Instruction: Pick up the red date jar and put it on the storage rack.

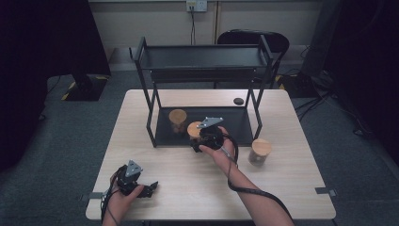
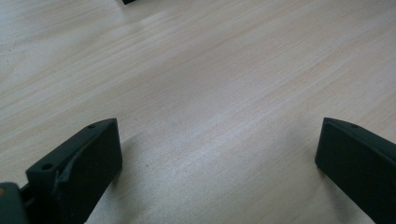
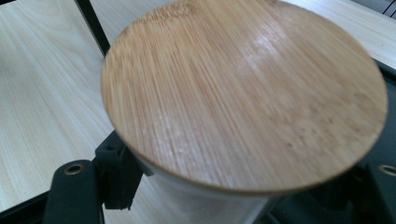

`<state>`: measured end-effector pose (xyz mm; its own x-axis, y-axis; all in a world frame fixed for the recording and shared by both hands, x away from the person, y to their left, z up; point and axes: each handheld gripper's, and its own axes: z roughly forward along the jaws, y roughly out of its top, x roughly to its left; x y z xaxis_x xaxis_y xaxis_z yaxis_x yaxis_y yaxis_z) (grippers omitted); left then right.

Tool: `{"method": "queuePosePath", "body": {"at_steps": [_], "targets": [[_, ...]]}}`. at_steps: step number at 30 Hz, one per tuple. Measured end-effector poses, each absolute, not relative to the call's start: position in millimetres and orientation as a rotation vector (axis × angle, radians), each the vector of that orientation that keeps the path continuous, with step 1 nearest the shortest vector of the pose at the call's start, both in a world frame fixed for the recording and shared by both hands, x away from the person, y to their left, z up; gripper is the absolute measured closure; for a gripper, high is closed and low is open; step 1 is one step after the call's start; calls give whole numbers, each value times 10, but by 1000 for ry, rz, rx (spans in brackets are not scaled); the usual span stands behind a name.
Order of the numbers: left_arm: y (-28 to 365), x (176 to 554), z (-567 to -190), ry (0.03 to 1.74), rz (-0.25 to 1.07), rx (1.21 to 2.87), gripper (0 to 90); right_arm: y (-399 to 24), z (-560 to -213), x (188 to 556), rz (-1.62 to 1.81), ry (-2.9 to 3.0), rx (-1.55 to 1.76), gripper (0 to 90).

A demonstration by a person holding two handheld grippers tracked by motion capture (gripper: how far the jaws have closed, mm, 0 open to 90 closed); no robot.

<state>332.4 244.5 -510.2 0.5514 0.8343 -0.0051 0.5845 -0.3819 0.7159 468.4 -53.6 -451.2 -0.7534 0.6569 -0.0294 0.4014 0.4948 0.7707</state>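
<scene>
Now your right tongs (image 1: 196, 139) are clenched on a glass jar with a bamboo lid (image 1: 194, 129), holding it at the front edge of the black metal rack's (image 1: 202, 61) lower shelf, just beside the rack's front rail. Seen from the right gripper view, the round bamboo lid (image 3: 243, 93) sits close above the black jaws, which press the clear body of the jar from both sides. A second bamboo-lidded jar (image 1: 178, 120) stands farther back on the lower shelf, left of the held one, and a third jar (image 1: 259, 151) stands on the pale wooden surface (image 1: 188, 188) outside the rack's right leg. Your left tongs (image 1: 147, 190) rest near the surface's front left corner, released, their jaws spread wide over bare wood with nothing between them.
</scene>
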Motion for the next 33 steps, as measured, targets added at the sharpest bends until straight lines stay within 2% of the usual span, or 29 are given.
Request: {"method": "queuePosePath", "body": {"at_steps": [33], "targets": [[2445, 3324, -5102, 1137, 473, 2107, 1, -528, -4611, 4985, 1090, 2391, 966, 253]]}}
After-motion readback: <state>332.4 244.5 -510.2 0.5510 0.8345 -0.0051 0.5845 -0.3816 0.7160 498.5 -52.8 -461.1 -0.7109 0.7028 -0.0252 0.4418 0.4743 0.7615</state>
